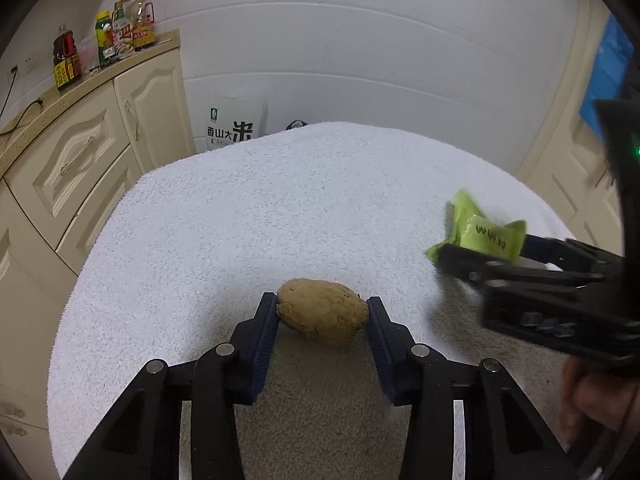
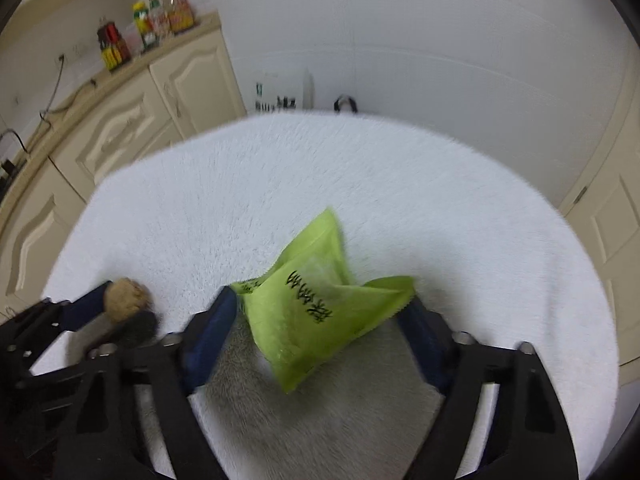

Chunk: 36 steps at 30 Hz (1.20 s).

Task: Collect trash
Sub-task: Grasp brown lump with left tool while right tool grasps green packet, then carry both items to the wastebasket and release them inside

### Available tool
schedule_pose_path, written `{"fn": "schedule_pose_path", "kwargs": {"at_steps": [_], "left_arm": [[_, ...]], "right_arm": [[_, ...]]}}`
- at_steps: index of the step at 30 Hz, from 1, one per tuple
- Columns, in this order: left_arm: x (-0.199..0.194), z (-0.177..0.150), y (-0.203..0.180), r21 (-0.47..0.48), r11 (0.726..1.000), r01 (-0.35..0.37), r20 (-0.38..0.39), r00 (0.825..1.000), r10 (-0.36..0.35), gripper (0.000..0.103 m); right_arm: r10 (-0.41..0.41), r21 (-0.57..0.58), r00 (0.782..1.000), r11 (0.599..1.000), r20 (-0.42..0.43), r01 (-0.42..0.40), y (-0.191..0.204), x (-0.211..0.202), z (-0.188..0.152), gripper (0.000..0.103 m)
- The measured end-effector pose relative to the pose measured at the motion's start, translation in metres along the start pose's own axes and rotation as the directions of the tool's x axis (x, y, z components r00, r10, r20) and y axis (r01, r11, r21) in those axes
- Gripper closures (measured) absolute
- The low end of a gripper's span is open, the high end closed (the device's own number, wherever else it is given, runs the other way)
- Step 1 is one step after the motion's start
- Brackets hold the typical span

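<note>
Left wrist: tool point(image 1: 322, 309) pinching lumpy potato point(image 1: 322, 310)

The light is soft, even and fairly bright; the white towel point(image 1: 320, 200) and wall point(image 1: 360, 40) take it without glare; a grey shadow lies on the towel under each hand-held gripper; both fisheye views bow the cabinet point(image 1: 80, 152) and door frames at the edges, with black vignette in the corners; the left wrist view is mostly sharp, though the green packet point(image 1: 486, 236) is smeared; the right wrist view is blurred throughout, the bottles point(image 2: 160, 20) soft and streaky.
</note>
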<state>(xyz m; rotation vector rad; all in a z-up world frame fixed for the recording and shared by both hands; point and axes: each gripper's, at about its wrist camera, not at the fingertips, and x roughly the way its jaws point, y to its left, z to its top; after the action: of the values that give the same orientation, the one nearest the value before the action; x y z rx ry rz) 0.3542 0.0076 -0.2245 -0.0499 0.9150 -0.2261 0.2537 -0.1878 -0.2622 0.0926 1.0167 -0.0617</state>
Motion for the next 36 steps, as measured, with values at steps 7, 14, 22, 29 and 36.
{"fn": "schedule_pose_path", "kwargs": {"at_steps": [7, 14, 22, 29, 36], "left_arm": [[0.017, 0.020, -0.007, -0.047, 0.999, 0.015, 0.007, 1.000, -0.014, 0.064], [0.021, 0.034, -0.027, -0.056, 0.998, 0.024, 0.034, 0.999, -0.022, 0.064], [0.015, 0.047, -0.052, -0.038, 0.999, 0.034, 0.073, 0.997, -0.031, 0.064], [-0.022, 0.044, -0.071, 0.007, 0.998, 0.070, 0.143, 0.987, -0.070, 0.064], [-0.053, 0.038, -0.082, 0.073, 0.991, 0.111, 0.201, 0.972, -0.124, 0.064]], "right_arm": [[0.004, -0.052, 1.000, 0.999, 0.029, -0.003, 0.006, -0.007, -0.008, 0.060], [0.051, 0.000, 0.997, 0.999, 0.063, -0.051, -0.010, -0.033, -0.021, 0.069], [0.079, 0.028, 0.992, 0.996, 0.101, -0.083, -0.017, -0.074, -0.042, 0.069], [0.088, 0.048, 0.978, 0.994, 0.187, -0.099, -0.032, -0.135, -0.065, 0.069], [0.086, 0.090, 0.955, 0.989, 0.285, -0.116, -0.058, -0.198, -0.090, 0.069]]}}
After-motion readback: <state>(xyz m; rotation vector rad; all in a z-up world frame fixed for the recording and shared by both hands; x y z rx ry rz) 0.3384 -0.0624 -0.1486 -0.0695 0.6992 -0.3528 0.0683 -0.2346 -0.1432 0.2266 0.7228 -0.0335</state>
